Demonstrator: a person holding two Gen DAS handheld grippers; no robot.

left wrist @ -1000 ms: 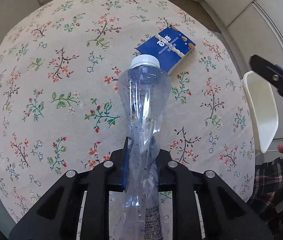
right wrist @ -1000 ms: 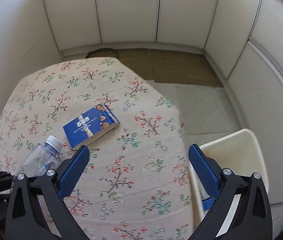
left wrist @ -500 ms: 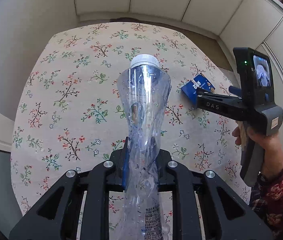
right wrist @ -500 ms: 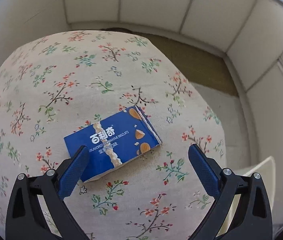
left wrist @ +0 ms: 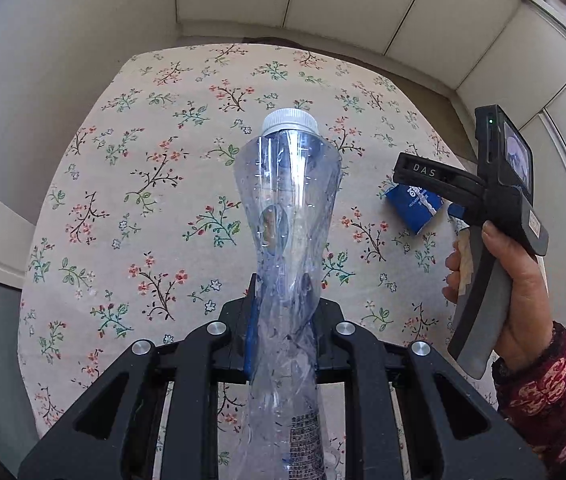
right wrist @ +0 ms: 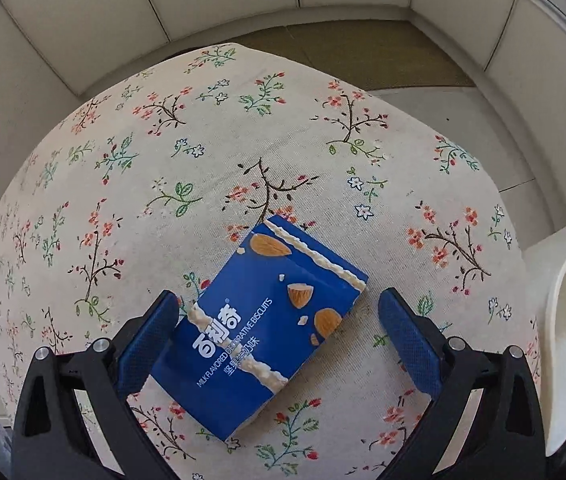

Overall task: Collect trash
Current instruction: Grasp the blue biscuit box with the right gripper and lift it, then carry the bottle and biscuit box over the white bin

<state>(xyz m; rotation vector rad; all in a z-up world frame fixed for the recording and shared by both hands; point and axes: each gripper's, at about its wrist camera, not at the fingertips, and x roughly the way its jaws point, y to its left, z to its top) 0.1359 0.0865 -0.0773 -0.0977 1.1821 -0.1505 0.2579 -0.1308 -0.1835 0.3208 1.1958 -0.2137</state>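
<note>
Right gripper hides part of biscuit box (left view).

The blue biscuit box carries large white Chinese characters, "百利奇", with a line of smaller Chinese print and the English words "MILK FLAVORED DECORATIVE BISCUITS" running alongside. On the black bar of the right claw, white letters spell "DAS". The crushed plastic bottle has a label of fine print, too small to read.
</note>
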